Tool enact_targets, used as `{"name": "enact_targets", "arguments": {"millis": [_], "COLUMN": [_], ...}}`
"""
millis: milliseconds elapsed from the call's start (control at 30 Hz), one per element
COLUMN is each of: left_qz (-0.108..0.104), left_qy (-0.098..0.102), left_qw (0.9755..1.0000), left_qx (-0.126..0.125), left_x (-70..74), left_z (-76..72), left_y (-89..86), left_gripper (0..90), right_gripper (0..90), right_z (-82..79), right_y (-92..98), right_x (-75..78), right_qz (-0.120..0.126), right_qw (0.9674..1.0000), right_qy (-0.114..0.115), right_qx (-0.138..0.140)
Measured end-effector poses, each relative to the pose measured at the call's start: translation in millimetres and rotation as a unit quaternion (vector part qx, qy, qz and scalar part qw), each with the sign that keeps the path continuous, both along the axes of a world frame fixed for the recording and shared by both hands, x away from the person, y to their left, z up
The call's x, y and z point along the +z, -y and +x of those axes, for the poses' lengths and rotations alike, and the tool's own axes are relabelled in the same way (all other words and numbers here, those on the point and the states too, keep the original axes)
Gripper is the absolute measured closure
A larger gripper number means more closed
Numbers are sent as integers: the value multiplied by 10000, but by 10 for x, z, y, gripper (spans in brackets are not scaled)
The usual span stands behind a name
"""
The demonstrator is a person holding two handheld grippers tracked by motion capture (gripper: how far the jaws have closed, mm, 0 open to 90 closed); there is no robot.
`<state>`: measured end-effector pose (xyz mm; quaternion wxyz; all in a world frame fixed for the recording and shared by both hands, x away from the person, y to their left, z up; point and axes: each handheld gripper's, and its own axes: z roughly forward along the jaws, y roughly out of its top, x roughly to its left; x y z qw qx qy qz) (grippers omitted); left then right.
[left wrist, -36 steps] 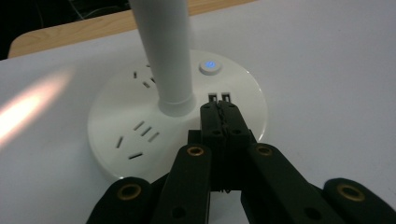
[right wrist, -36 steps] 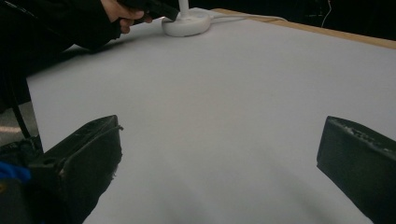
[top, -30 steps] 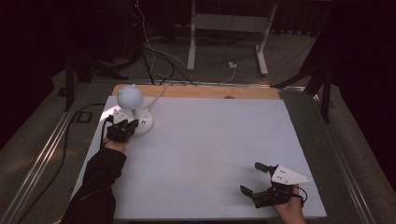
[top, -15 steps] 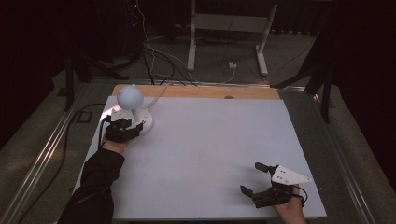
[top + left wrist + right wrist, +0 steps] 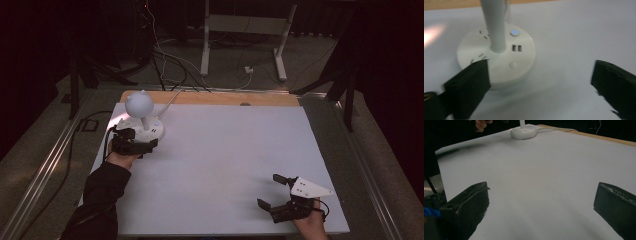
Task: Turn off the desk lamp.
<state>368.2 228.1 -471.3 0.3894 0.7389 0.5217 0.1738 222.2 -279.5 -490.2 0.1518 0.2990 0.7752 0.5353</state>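
A white desk lamp stands at the table's far left, with a globe head [image 5: 138,103] on a stem [image 5: 495,25] over a round base [image 5: 147,131]. The base [image 5: 496,57] carries sockets, two USB ports [image 5: 516,48], a blue-lit button [image 5: 514,32] and a plain round button [image 5: 512,65]. My left gripper [image 5: 142,143] sits just in front of the base. In its own view the left gripper [image 5: 541,72] is open wide, one jaw overlapping the base's near-left edge. My right gripper [image 5: 270,191] rests open near the front right edge, and the right gripper [image 5: 541,195] holds nothing.
The white tabletop [image 5: 225,160] has a wooden strip [image 5: 210,98] along its back edge. The lamp's white cord [image 5: 170,97] runs off the back. Behind the table are floor cables and a metal stand [image 5: 240,30]. A hand [image 5: 482,123] shows beside the far lamp base [image 5: 523,131].
My left gripper has drawn slightly back toward the near edge, staying by the lamp base. The right gripper has not moved.
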Motion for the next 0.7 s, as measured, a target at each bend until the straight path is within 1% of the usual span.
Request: {"name": "enact_targets", "arguments": {"millis": [33,100,233,267,333,433,467,500,533,700], "left_qz": [82,149,59,84,52,147,140,83,61,121], "left_qy": [-18,-32,12,52,82,149,150,135,131,141], "left_qw": [10000,9999,10000,9999,9999,9995,9994,9994,9994,9990], "left_qx": [-3,-19,-79,-66,-136,-228,-273,-313,-304,-397], "left_x": [8,19,43,48,55,51,46,40,35,14], "left_z": [-18,-53,-143,-168,-217,-299,-325,-351,-377,-506], "left_y": [2,5,-8,-11,-19,-14,-14,-16,-19,-12], "left_gripper": [19,11,6,6,6,6,6,6,6,6], "right_gripper": [0,0,0,0,0,0,0,0,0,0], "right_z": [1,1,-4,-2,0,1,1,1,1,3], "right_y": [0,1,-4,-4,-6,-13,-14,-14,-14,-15], "right_x": [0,2,3,3,5,2,2,3,2,2], "right_qz": [2,6,14,10,21,3,11,14,12,27], "right_qw": [10000,10000,10000,10000,10000,10000,10000,10000,10000,10000], "right_qy": [3,8,10,8,4,1,0,7,6,-11], "right_qx": [-1,-4,4,4,5,3,5,1,-1,2]}}
